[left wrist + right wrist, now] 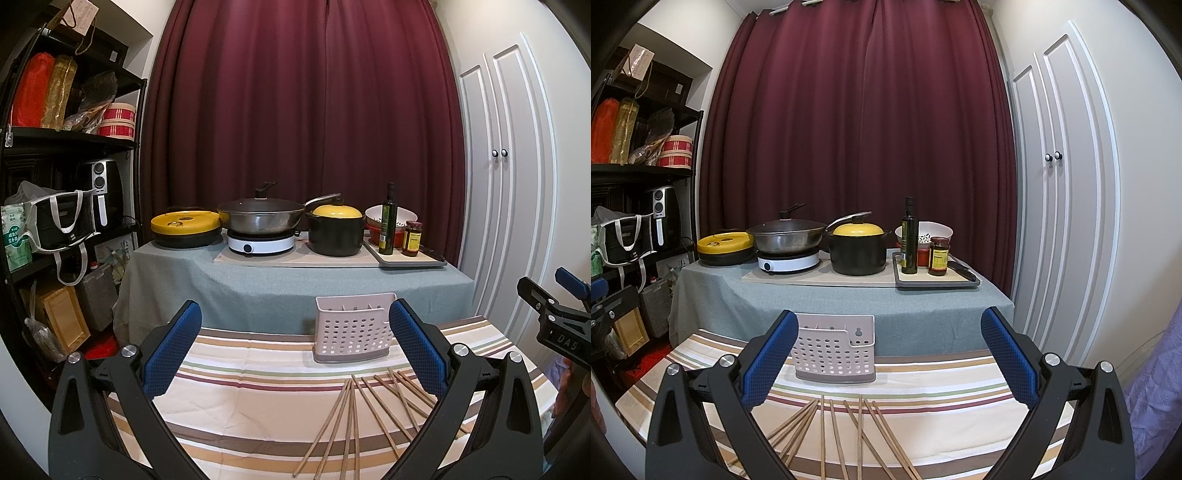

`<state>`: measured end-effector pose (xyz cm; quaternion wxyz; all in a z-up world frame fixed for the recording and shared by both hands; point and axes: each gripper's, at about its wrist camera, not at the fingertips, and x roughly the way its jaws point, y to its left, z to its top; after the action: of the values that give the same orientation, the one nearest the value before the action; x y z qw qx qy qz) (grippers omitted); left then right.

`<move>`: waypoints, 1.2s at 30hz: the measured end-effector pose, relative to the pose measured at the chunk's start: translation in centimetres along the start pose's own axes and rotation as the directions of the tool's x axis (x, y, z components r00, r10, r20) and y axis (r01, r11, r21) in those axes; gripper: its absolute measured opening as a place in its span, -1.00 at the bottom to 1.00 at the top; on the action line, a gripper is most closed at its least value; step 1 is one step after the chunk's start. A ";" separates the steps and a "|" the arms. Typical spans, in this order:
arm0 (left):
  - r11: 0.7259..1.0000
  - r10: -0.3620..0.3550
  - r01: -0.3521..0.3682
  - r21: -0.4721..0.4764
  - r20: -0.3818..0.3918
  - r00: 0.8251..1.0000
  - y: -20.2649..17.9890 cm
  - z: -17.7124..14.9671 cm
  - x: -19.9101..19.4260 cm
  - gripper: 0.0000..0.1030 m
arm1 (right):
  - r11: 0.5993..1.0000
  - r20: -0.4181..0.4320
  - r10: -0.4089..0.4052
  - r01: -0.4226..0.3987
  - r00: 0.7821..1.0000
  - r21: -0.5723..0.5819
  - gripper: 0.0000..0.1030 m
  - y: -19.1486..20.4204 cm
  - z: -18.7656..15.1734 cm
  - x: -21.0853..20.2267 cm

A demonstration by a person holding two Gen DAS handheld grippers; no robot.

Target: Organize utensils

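Observation:
Several wooden chopsticks [364, 417] lie fanned out on the striped tablecloth [251, 391], just in front of a white perforated utensil holder [351, 330] that stands upright and looks empty. My left gripper [295, 347] hovers open above the cloth, left of the chopsticks, with nothing between its blue pads. In the right wrist view the chopsticks [846, 435] lie below and between the fingers, and the holder [834, 349] stands behind the left pad. My right gripper [886, 354] is open and holds nothing. Its black frame [554, 314] also shows at the right edge of the left wrist view.
Behind stands a table under a grey-green cloth [295, 284] with a wok on a white hob [258, 218], a yellow-lidded black pot [334, 230], an oil bottle [388, 221] and a sauce jar [412, 238]. A black shelf rack [62, 184] is at left, white cupboard doors [509, 177] at right.

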<state>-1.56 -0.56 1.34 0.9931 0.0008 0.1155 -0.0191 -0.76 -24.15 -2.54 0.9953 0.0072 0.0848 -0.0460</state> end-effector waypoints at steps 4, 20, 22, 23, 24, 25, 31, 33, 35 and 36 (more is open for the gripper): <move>1.000 -0.007 0.007 0.022 -0.010 1.000 0.0 -1.7 1.6 0.93 | 1.000 -0.026 0.006 -0.006 1.000 -0.010 0.88 0.1 -1.0 0.9; 0.982 -0.057 0.122 0.143 -0.390 0.919 1.2 -18.7 11.4 0.38 | 1.000 -0.337 0.028 -0.026 0.941 0.013 0.87 -2.2 -13.6 7.8; 0.981 -0.073 0.141 0.134 -0.419 0.905 1.4 -20.1 11.8 0.25 | 0.999 -0.361 0.036 -0.030 0.932 0.023 0.87 -2.5 -14.7 8.1; 0.979 -0.081 0.152 0.132 -0.433 0.898 1.5 -20.8 12.0 0.18 | 0.999 -0.372 0.040 -0.033 0.928 0.025 0.87 -2.5 -15.1 8.2; 0.978 -0.083 0.158 0.134 -0.447 0.891 1.5 -21.4 12.2 0.15 | 0.999 -0.380 0.043 -0.036 0.924 0.025 0.87 -2.4 -15.4 8.3; 0.977 -0.086 0.165 0.135 -0.460 0.884 1.5 -22.0 12.4 0.08 | 0.999 -0.384 0.046 -0.040 0.922 0.023 0.87 -2.4 -15.7 8.4; 0.973 -0.113 0.197 0.120 -0.496 0.861 1.5 -23.7 12.4 -0.24 | 0.998 -0.389 0.055 -0.057 0.920 0.005 0.87 -2.5 -16.7 9.2; 0.971 -0.122 0.206 0.121 -0.490 0.863 1.3 -23.8 12.3 -0.35 | 0.998 -0.394 0.058 -0.061 0.917 0.005 0.87 -2.4 -17.0 9.3; 0.969 -0.131 0.215 0.122 -0.486 0.864 1.1 -23.9 12.3 -0.44 | 0.998 -0.403 0.062 -0.065 0.913 0.005 0.87 -2.3 -17.2 9.4; 0.968 -0.132 0.217 0.123 -0.485 0.865 1.0 -23.9 12.3 -0.47 | 0.998 -0.406 0.062 -0.066 0.912 0.004 0.87 -2.2 -17.4 9.4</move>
<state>4.99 0.13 -24.71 0.9251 0.0814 0.3516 -0.1184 5.30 -26.84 -21.24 0.9570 0.0144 0.2895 -0.0104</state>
